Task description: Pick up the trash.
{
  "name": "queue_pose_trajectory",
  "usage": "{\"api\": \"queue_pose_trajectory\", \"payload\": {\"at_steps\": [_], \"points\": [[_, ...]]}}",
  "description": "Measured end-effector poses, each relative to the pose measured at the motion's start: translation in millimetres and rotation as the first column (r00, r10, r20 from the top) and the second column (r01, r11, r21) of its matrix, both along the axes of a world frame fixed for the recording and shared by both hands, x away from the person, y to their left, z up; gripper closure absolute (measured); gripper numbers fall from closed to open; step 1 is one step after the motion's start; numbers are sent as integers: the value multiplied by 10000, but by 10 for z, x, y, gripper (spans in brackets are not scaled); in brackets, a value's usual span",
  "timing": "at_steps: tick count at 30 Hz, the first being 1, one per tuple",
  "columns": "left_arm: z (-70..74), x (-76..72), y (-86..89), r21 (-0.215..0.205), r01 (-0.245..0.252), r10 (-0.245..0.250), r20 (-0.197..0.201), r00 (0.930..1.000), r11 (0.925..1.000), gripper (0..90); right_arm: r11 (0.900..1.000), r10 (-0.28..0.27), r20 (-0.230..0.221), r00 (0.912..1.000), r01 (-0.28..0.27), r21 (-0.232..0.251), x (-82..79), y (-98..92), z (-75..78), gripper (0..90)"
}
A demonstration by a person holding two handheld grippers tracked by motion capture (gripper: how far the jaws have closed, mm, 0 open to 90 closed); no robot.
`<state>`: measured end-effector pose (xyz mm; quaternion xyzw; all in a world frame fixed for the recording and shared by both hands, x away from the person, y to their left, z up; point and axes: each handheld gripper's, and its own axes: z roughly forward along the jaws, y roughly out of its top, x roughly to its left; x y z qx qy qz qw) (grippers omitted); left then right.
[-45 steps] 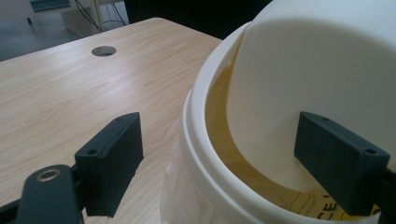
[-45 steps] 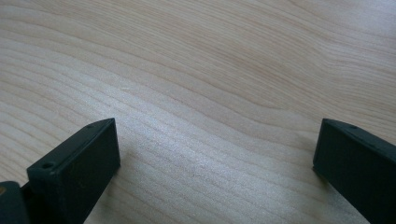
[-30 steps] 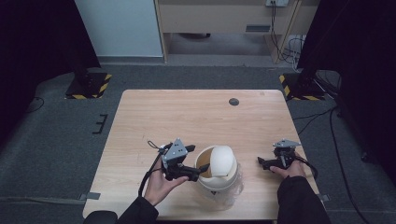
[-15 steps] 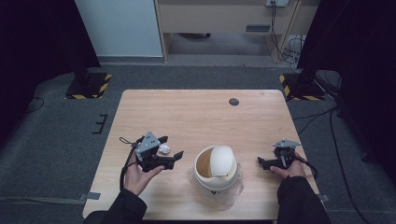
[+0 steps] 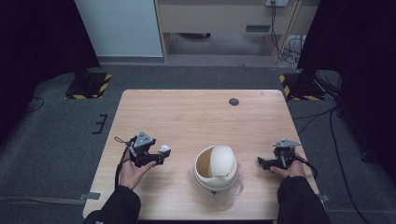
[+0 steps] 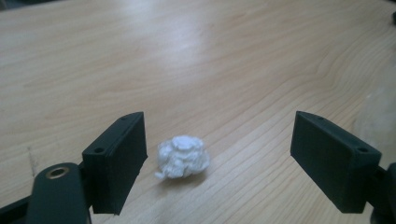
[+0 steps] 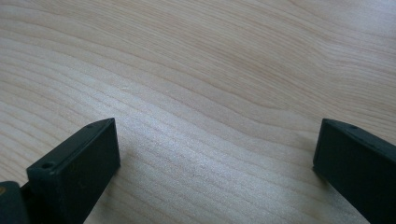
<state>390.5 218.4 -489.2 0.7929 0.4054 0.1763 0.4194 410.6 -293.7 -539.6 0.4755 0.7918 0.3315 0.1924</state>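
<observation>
- The crumpled white paper ball (image 6: 182, 157) lies on the wooden table (image 5: 187, 116), in the near left part of it, and in the high view it shows as a small white spot (image 5: 163, 149) at the tip of the left gripper.
- In the left gripper view the ball sits between the two black jaws, just beside the left one and well apart from the right one; neither pad presses on it.
- The left gripper (image 5: 159, 155) is released around the ball: its jaws stand wide, and they have just been closing a little, with the ball between them but not yet pinched.
- The person's left hand (image 5: 133, 170) holds this gripper from the near side, low over the table, and a black cable hangs from it on the left.
- To the right of the ball, near the front edge at the middle, stands a small cream bin (image 5: 215, 175) with a rounded swing lid (image 5: 222, 160) that is tilted, so the inside shows on its left.
- Further right, well apart from the bin, the right gripper (image 5: 262, 163) rests low over the table in the right hand (image 5: 290, 169).
- Its jaws are spread wide with bare wood between them.
- A small dark round spot (image 5: 234, 101) is on the far side of the table.
</observation>
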Motion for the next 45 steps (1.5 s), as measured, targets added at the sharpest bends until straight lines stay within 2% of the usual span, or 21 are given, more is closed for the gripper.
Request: {"api": "queue_pose_trajectory", "payload": {"at_steps": [7, 14, 19, 31, 38, 45], "points": [[-150, 126, -32, 769, 48, -14, -451, 9990, 9970, 199, 10000, -1, -2, 10000, 1, -3, 0, 0, 0, 7], [-251, 225, -33, 1074, 140, -63, -715, 9974, 9941, 216, 10000, -1, -2, 10000, 1, -1, 0, 0, 0, 7], [-303, 263, -38, 1055, 223, -128, -900, 9959, 9942, 233, 10000, -2, -1, 10000, 2, 0, 0, 1, 0, 7], [-345, 312, -78, 1488, 344, -176, -1131, 9934, 9883, 339, 10000, -1, -1, 10000, 1, -2, 0, 0, 0, 7], [-359, 316, -117, 1634, 316, -130, -1139, 9934, 9861, 425, 10000, -2, -2, 10000, 2, -1, 0, 1, 0, 7], [-347, 315, -128, 1583, 196, -8, -1176, 9931, 9872, 541, 10000, 0, -2, 10000, 0, -2, 0, 0, 0, 7]]}}
